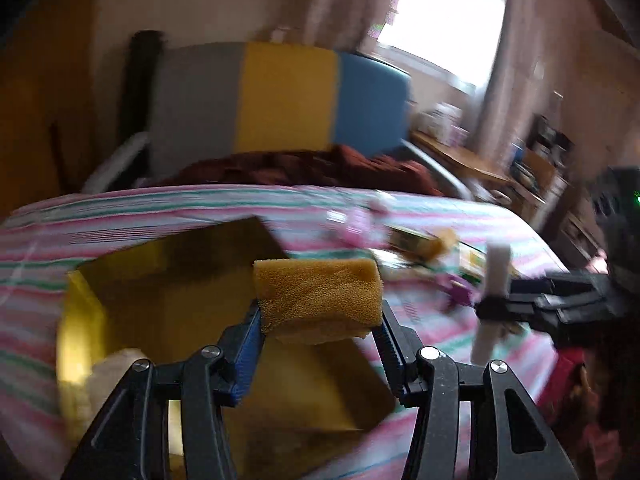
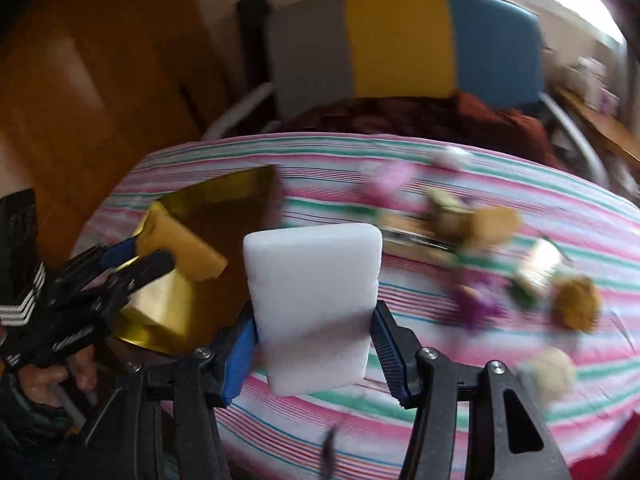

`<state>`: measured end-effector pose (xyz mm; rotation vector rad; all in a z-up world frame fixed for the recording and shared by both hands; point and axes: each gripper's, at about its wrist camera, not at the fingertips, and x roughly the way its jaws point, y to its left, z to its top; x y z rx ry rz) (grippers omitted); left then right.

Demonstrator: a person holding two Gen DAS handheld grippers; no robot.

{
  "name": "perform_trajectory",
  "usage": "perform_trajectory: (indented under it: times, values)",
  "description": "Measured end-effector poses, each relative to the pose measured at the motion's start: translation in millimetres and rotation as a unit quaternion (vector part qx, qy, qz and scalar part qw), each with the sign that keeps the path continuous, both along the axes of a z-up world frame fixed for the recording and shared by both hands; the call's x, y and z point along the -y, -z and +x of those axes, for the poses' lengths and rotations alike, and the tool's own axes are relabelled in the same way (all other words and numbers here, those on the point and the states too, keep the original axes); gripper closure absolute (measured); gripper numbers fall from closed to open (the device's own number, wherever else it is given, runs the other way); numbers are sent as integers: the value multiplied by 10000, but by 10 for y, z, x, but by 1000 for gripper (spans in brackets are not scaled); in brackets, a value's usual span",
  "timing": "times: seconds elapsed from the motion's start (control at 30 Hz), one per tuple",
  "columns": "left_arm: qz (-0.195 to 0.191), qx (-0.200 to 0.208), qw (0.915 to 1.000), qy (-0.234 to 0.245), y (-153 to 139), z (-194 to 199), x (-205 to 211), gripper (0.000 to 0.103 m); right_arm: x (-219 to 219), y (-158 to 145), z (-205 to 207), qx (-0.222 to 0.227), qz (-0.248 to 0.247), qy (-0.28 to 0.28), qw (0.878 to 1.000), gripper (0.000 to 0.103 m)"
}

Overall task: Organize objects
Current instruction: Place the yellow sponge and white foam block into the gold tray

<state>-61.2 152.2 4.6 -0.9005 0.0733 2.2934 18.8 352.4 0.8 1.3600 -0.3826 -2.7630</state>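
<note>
My left gripper (image 1: 320,314) is shut on a yellow-brown sponge (image 1: 316,294), held above an open gold box (image 1: 160,280) that lies on the striped cloth. In the right wrist view that sponge (image 2: 176,252) and the left gripper (image 2: 150,260) hang over the gold box (image 2: 224,200) at the left. My right gripper (image 2: 314,322) is shut on a white foam block (image 2: 314,292), held upright above the cloth just right of the box. From the left wrist view, the white block (image 1: 496,276) and the right gripper (image 1: 498,308) are at the right.
Several small blurred items (image 2: 480,240), pink, purple, green and tan, lie scattered on the pink-and-green striped cloth (image 2: 440,400). Behind it are a maroon cloth (image 2: 400,116) and a chair with a grey, yellow and blue back (image 2: 400,40). A wooden desk (image 1: 460,156) stands at the right.
</note>
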Motion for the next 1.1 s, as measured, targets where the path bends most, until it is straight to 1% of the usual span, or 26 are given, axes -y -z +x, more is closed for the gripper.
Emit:
perform_trajectory:
  times: [0.07, 0.1, 0.13, 0.27, 0.3, 0.33, 0.37, 0.4, 0.43, 0.5, 0.63, 0.7, 0.8, 0.9, 1.1]
  values:
    - [24, -40, 9993, -371, -36, -162, 249, 50, 222, 15, -170, -16, -82, -197, 9998, 47]
    - [-24, -118, 9981, -612, -51, -268, 397, 49, 359, 28, -277, -4, -144, -292, 9995, 47]
    - [-80, -169, 9970, -749, -53, -334, 482, 49, 462, 44, -357, 30, -186, -341, 9992, 47]
    - [-424, -206, 9918, -1186, 11, -656, 750, 46, 852, 125, -652, 105, -345, -500, 9981, 44]
    - [-539, -170, 9897, -1318, 51, -736, 835, 43, 946, 159, -710, 157, -468, -595, 9970, 43]
    - [-570, -153, 9882, -1413, 69, -765, 888, 34, 1001, 180, -744, 198, -542, -651, 9962, 41]
    - [-553, -163, 9868, -1513, 82, -771, 956, 30, 1070, 206, -776, 255, -595, -694, 9955, 39]
    - [-511, -182, 9859, -1585, 86, -777, 1016, 26, 1138, 242, -799, 322, -638, -746, 9946, 32]
    - [-470, -203, 9852, -1636, 94, -765, 1079, 23, 1169, 279, -821, 361, -671, -788, 9940, 29]
    - [-431, -220, 9841, -1710, 138, -737, 1174, 18, 1230, 342, -825, 435, -728, -840, 9928, 28]
    - [-292, -195, 9821, -1850, 146, -636, 1276, 18, 1297, 399, -749, 490, -669, -809, 9933, 28]
    - [-274, -221, 9802, -1947, 159, -533, 1320, 17, 1312, 414, -673, 432, -533, -734, 9949, 28]
    - [-313, -242, 9776, -2066, 172, -353, 1327, 8, 1339, 398, -599, 279, -164, -644, 9974, 27]
    - [-369, -240, 9755, -2155, 189, -211, 1334, 7, 1388, 386, -518, 55, 226, -551, 9982, 26]
    - [-478, -205, 9738, -2214, 192, -23, 1294, 5, 1463, 347, -368, -329, 811, -316, 9957, 24]
